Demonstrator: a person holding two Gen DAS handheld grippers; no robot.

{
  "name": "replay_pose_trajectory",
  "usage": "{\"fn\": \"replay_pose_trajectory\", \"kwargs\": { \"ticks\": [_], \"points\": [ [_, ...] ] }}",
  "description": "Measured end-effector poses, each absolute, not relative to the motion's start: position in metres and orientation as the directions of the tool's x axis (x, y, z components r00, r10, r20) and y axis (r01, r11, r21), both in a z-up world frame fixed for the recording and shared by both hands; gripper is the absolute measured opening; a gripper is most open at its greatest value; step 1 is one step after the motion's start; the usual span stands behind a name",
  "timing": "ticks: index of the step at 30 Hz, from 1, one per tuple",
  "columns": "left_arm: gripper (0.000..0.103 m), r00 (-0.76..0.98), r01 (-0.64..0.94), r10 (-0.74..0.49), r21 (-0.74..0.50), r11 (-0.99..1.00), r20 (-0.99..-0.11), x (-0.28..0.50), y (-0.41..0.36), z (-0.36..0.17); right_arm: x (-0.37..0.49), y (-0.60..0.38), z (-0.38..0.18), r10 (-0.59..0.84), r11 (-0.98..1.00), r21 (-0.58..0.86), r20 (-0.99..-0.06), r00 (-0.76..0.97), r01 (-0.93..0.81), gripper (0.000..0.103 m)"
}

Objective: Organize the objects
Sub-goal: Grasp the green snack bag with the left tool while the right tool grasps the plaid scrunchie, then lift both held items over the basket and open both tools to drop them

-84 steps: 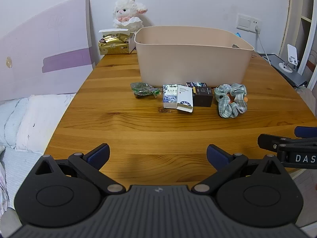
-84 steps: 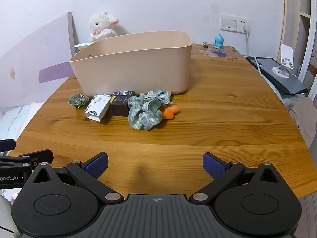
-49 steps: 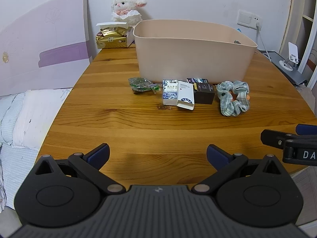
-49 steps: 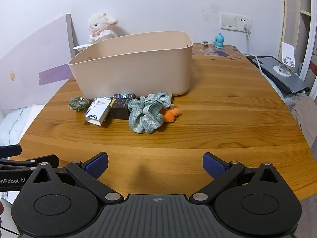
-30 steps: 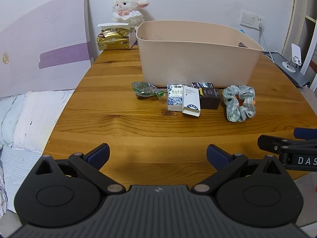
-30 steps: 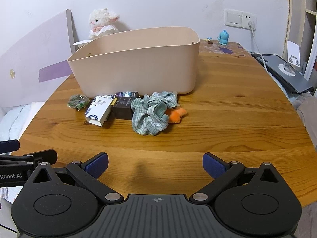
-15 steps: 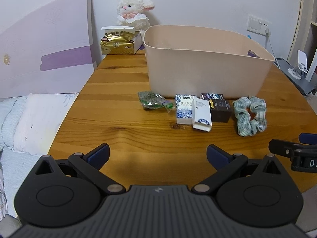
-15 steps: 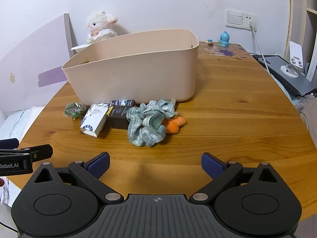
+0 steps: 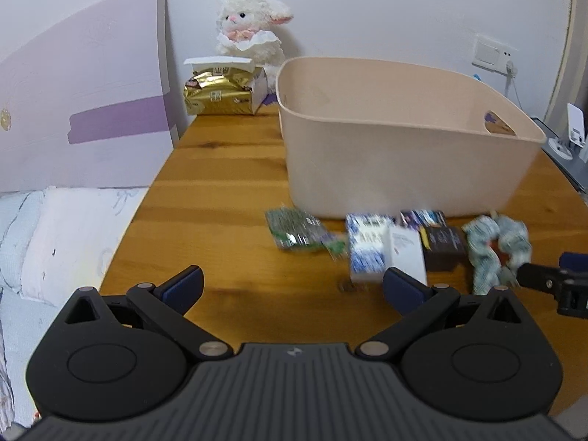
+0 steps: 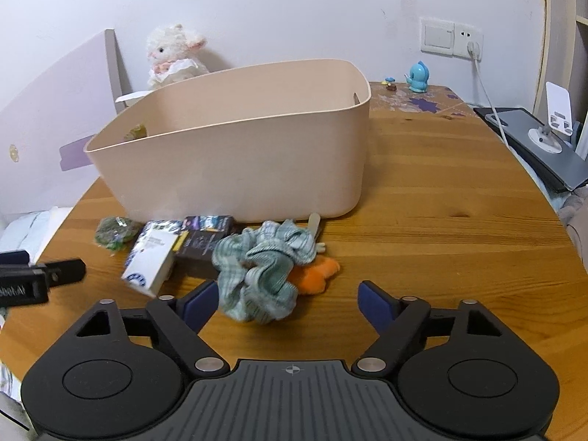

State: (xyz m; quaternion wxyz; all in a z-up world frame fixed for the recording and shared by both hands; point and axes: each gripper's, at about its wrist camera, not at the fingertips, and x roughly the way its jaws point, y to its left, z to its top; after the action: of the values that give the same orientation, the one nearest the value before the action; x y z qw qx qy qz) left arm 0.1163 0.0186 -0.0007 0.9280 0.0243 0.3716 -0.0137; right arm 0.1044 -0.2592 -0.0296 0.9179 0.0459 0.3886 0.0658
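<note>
Both sets of jaws wide open, nothing gripped. My left gripper (image 9: 292,284) hovers over the wooden surface (image 9: 228,198) short of the green packet (image 9: 294,228) and the blue-white box (image 9: 367,248). My right gripper (image 10: 288,299) is low, with the plaid scrunchie (image 10: 262,270) just ahead between its fingers (image 10: 200,303), not touching. An orange toy (image 10: 316,273) sits under the scrunchie, a dark box (image 10: 200,246) beside it. All lie in a row in front of the beige bin (image 10: 235,169). Left view is motion-blurred.
</note>
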Motion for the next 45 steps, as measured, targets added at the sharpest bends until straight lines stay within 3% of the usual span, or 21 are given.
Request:
{"fn": "replay_pose_trajectory", "kwargs": {
  "ticks": [7,10,12,14,16,18,21,27,32,45],
  "points": [
    [0.103,0.706,-0.005,0.031,0.038,0.999,-0.707,0.168,0.026,-0.013,0.132,-0.258,-0.031,0.13,0.991,0.089,-0.718,0.684,-0.095,0.073],
    [0.103,0.696,-0.039,0.049,0.03,0.999,-0.717,0.186,0.029,-0.022,0.138,-0.251,-0.033,0.141,0.989,0.077,-0.731,0.667,-0.124,0.064],
    [0.103,0.684,-0.047,0.051,0.025,0.999,-0.727,0.195,0.03,-0.028,0.139,-0.247,-0.037,0.148,0.988,0.074,-0.739,0.657,-0.139,0.05],
    [0.088,0.669,-0.047,0.052,0.027,0.999,-0.741,0.201,0.03,-0.034,0.141,-0.247,-0.04,0.154,0.987,0.08,-0.747,0.647,-0.142,0.036],
    [0.072,0.638,-0.045,0.035,0.008,0.999,-0.769,0.206,0.031,-0.041,0.141,-0.247,-0.042,0.162,0.985,0.086,-0.746,0.646,-0.147,0.031],
    [0.066,0.628,-0.044,0.023,-0.006,0.999,-0.777,0.206,0.033,-0.047,0.14,-0.248,-0.04,0.17,0.984,0.091,-0.74,0.651,-0.154,0.021],
    [0.058,0.633,-0.04,0.022,-0.005,0.999,-0.774,0.203,0.036,-0.045,0.139,-0.248,-0.039,0.175,0.983,0.091,-0.737,0.653,-0.161,0.016],
    [0.049,0.637,-0.048,-0.022,-0.068,0.997,-0.771,0.189,0.046,-0.043,0.13,-0.252,-0.034,0.196,0.98,0.118,-0.724,0.661,-0.161,0.008],
    [0.048,0.65,-0.043,-0.053,-0.107,0.993,-0.758,0.175,0.051,-0.035,0.117,-0.252,-0.02,0.208,0.977,0.111,-0.698,0.685,-0.183,0.006],
    [0.048,0.796,0.042,-0.097,-0.104,0.994,-0.597,0.132,0.038,0.052,0.091,-0.266,0.05,0.232,0.972,0.11,-0.558,0.797,-0.206,0.006]
  ]
}}
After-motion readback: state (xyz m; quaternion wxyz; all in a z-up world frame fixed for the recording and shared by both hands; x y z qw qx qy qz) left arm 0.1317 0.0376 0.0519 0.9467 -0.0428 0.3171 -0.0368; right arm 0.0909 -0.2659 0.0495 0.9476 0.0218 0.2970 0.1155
